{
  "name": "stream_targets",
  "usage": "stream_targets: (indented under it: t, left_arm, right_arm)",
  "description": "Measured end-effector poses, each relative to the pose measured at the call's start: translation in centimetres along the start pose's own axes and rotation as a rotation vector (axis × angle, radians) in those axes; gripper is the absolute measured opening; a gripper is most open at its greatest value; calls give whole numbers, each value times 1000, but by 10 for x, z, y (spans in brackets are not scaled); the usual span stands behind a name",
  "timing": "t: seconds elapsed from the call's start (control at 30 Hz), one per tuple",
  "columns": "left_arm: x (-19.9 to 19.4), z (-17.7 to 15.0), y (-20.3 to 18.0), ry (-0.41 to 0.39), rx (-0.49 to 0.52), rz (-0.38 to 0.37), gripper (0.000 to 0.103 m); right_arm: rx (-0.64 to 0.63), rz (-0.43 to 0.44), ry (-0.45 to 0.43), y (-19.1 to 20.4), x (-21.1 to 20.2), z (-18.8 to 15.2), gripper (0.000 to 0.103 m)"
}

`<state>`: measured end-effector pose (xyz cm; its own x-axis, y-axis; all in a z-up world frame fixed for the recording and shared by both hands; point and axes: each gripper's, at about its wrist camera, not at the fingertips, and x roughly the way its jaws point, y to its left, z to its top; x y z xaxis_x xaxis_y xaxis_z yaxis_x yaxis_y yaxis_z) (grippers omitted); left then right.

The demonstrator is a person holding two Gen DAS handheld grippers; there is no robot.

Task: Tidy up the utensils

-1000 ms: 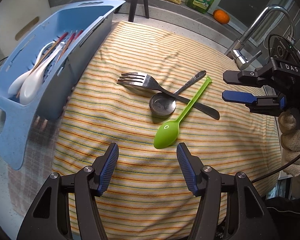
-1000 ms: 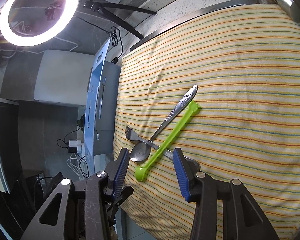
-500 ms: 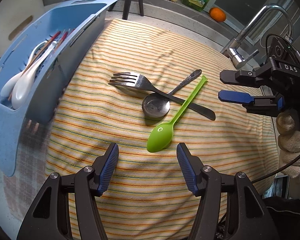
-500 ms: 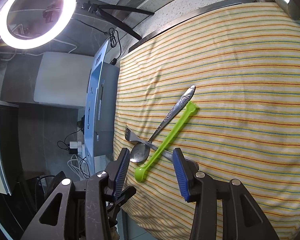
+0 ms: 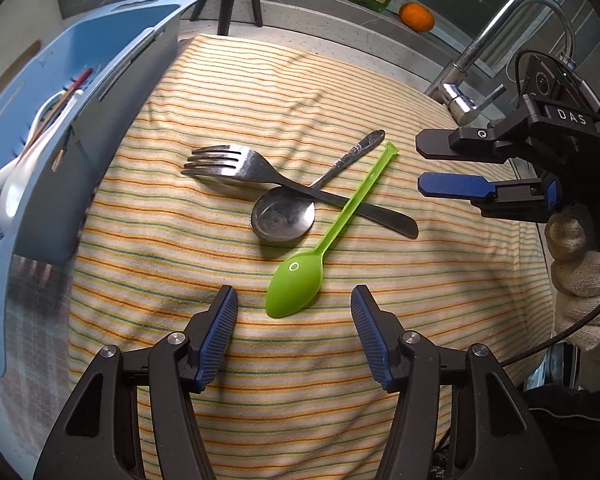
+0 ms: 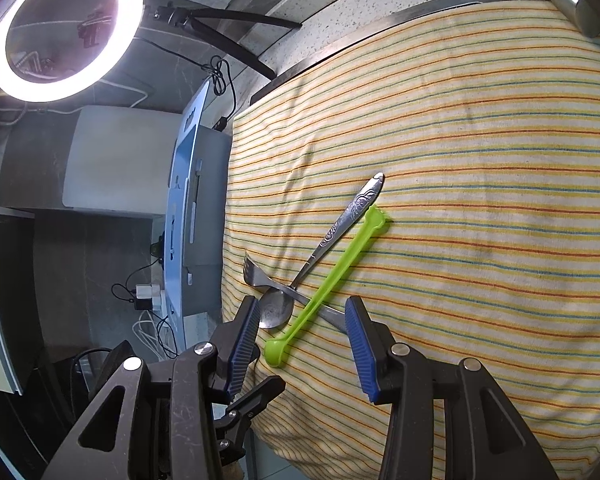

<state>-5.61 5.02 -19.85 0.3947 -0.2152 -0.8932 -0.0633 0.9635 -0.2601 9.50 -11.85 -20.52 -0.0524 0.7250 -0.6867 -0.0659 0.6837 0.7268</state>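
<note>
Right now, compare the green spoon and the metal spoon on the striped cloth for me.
The green spoon is bright plastic with a plain, straight handle; the metal spoon is dull steel with an embossed handle. The green spoon's bowl is oval, the metal spoon's rounder. The green spoon lies over the fork handle, while the metal spoon lies under it. Both rest on the striped cloth, roughly parallel, bowls toward the left tool.
</note>
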Motion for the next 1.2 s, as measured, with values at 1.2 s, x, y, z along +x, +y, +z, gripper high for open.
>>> stream_targets:
  t: [1.2]
  left_arm:
    - [-10, 56, -12, 164, 751, 172, 56]
  right_arm:
    - [101, 62, -7, 27, 50, -34, 41]
